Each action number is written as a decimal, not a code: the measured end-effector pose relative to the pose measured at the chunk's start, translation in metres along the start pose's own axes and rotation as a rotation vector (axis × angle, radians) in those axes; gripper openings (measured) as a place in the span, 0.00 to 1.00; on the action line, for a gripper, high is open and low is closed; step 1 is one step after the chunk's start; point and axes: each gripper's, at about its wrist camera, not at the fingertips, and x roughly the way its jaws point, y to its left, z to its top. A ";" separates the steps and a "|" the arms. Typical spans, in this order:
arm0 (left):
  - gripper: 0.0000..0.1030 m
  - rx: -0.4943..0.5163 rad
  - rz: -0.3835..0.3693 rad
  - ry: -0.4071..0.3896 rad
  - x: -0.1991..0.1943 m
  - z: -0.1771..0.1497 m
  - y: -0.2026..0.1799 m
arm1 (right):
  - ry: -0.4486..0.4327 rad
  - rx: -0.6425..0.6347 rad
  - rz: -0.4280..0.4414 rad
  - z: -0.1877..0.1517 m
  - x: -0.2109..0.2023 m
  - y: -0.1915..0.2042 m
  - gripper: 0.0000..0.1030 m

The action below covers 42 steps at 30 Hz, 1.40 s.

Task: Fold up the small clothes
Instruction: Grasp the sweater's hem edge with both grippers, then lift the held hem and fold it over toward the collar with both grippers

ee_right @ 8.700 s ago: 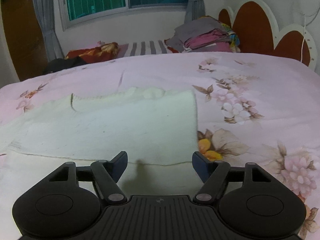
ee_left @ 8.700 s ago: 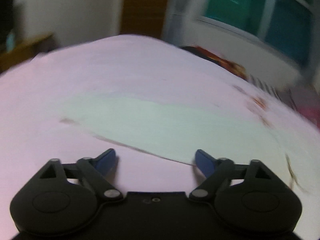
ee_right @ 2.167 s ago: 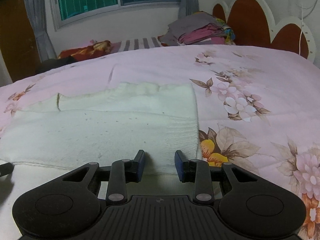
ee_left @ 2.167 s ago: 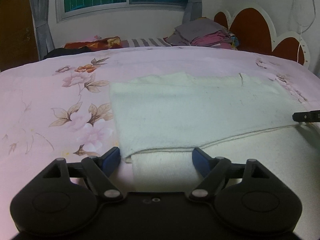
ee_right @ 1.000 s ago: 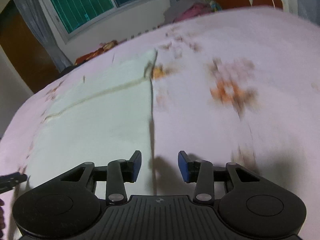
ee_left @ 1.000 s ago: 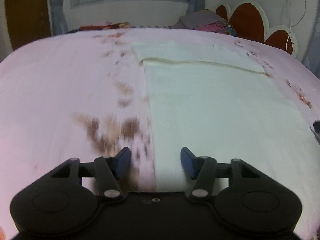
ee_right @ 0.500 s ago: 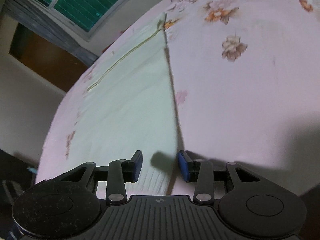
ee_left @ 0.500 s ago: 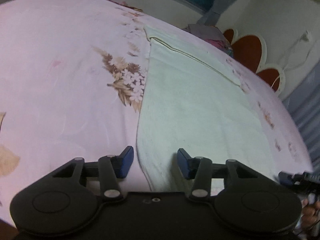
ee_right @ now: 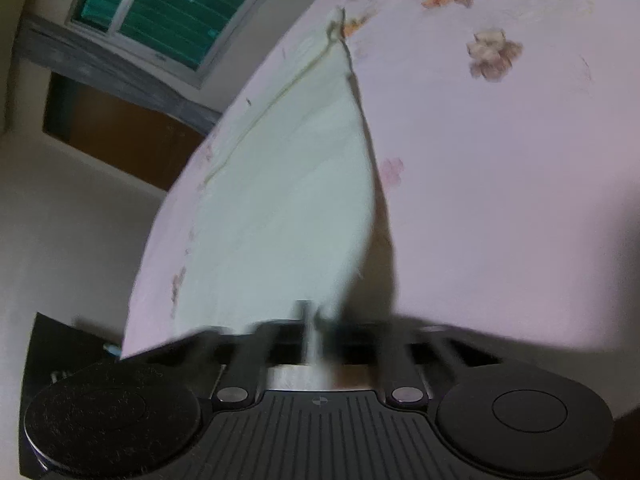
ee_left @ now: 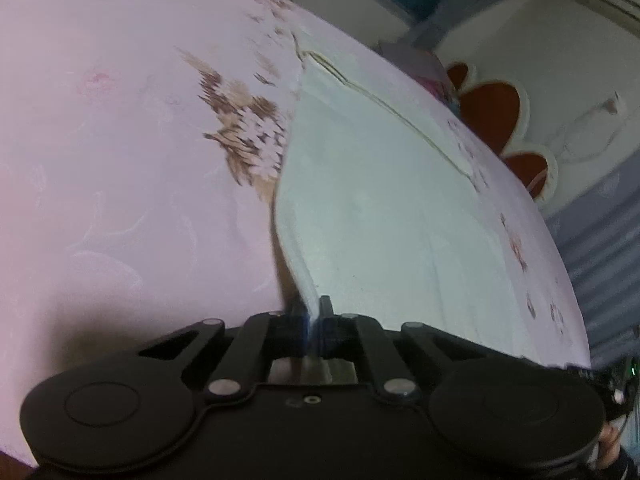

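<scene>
Left tool: the black two-finger left tool (ee_left: 314, 316) at the bottom centre of its frame has just closed; its jaws are now clamped on the near left corner of the pale cream knitted garment (ee_left: 384, 208), the hem pinched up between them.
Right tool: the black two-finger right tool (ee_right: 314, 320), blurred at the bottom centre of its frame, has also just closed, and a thin strip of the same garment (ee_right: 288, 200) runs down between its jaws, so it grips the near right corner.
Change: half a second ago both pairs of jaws stood apart, straddling the garment's side edges; now both are shut on cloth.
Garment: it lies spread on the pink flowered bedsheet (ee_left: 120, 140), reaching from the tools toward the upper middle of each frame, where a folded band crosses its far end; the side edges lift slightly near the grips.
Surroundings: a scalloped red-brown headboard (ee_left: 492, 108) at the upper right of the left view, a green-paned window (ee_right: 168, 0) at the upper left of the right view.
Meaning: with both near corners secured, the garment looks ready to be lifted and carried toward its far end for the next fold.
</scene>
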 end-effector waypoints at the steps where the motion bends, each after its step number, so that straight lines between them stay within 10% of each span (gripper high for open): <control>1: 0.04 0.014 0.020 -0.018 -0.002 -0.002 -0.003 | -0.012 0.002 0.005 -0.003 -0.004 -0.001 0.03; 11: 0.03 -0.028 -0.031 -0.149 -0.021 0.027 -0.013 | -0.131 -0.099 0.017 0.014 -0.028 0.025 0.03; 23: 0.03 -0.018 -0.122 -0.268 0.037 0.175 -0.061 | -0.266 -0.162 0.056 0.161 0.013 0.090 0.03; 42: 0.06 -0.042 -0.046 -0.090 0.223 0.308 -0.030 | -0.141 0.037 -0.065 0.344 0.201 0.027 0.04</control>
